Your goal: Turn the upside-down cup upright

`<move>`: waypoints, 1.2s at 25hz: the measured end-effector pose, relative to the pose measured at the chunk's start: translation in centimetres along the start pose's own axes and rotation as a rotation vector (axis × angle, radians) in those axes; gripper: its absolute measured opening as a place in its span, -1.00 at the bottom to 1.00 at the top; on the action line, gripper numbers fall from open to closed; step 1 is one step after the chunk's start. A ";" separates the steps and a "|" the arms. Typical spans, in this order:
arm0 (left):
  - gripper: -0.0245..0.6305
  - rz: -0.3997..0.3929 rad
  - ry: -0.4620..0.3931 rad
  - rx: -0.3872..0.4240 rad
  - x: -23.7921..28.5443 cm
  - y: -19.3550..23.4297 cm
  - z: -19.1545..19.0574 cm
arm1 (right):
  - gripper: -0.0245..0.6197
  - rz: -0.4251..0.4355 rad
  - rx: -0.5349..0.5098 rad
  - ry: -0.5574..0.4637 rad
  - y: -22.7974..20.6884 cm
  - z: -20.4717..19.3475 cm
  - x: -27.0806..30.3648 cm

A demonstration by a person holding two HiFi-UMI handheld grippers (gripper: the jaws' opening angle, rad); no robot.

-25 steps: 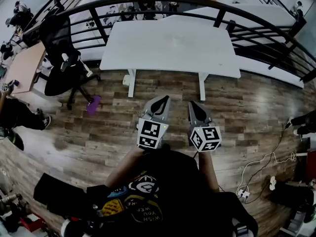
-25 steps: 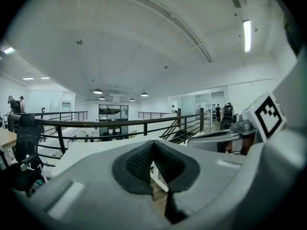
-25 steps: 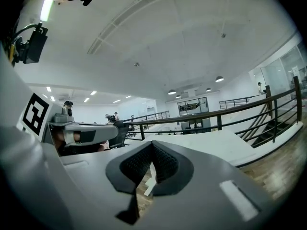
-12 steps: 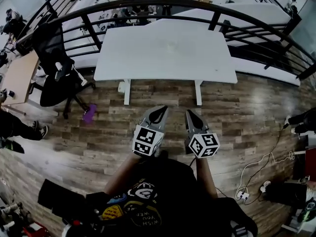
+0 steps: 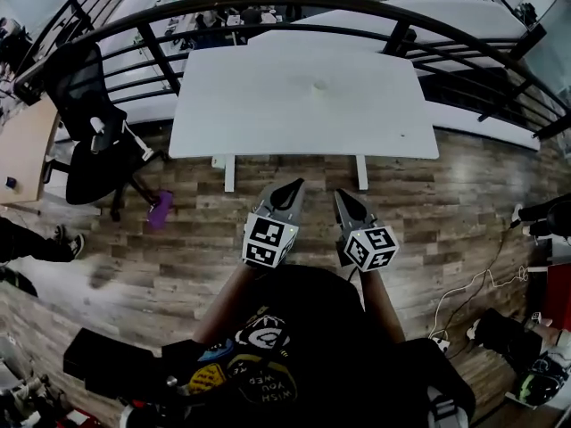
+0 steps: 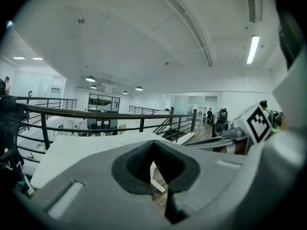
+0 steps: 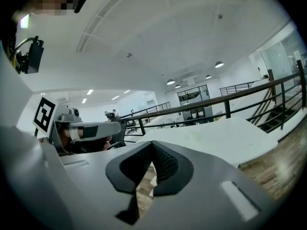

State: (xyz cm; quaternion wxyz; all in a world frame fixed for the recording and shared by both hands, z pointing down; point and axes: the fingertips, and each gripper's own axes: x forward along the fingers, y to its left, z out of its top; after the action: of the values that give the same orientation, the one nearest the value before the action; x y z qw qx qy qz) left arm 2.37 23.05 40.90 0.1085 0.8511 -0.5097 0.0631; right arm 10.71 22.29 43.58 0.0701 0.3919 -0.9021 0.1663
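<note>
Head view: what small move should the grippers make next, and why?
Probably step closer to the white table: left gripper and right gripper are shut, empty, over the wooden floor short of its edge, and a faint pale spot, maybe the cup, sits mid-table.

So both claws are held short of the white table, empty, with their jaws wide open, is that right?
Not quite: the jaws are shut, not wide open, as each gripper view shows. The left claw and right claw are empty and held short of the white table.
</note>
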 end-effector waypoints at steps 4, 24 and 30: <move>-0.91 -0.042 -0.011 0.006 3.0 3.5 0.9 | -0.93 -0.017 -0.063 -0.028 0.5 2.6 3.7; -0.91 0.022 0.113 -0.065 27.5 18.1 -3.0 | -0.93 0.004 -0.032 0.114 -17.4 1.6 24.5; -0.91 0.087 0.211 -0.077 34.0 22.3 -5.5 | -0.93 0.004 -0.016 0.168 -22.9 0.4 30.6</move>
State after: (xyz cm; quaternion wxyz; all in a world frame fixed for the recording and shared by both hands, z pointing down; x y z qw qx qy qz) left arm -1.24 -14.77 56.32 0.1915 0.8120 -0.5340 0.1374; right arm 6.52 -13.34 56.65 0.1484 0.3743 -0.8951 0.1915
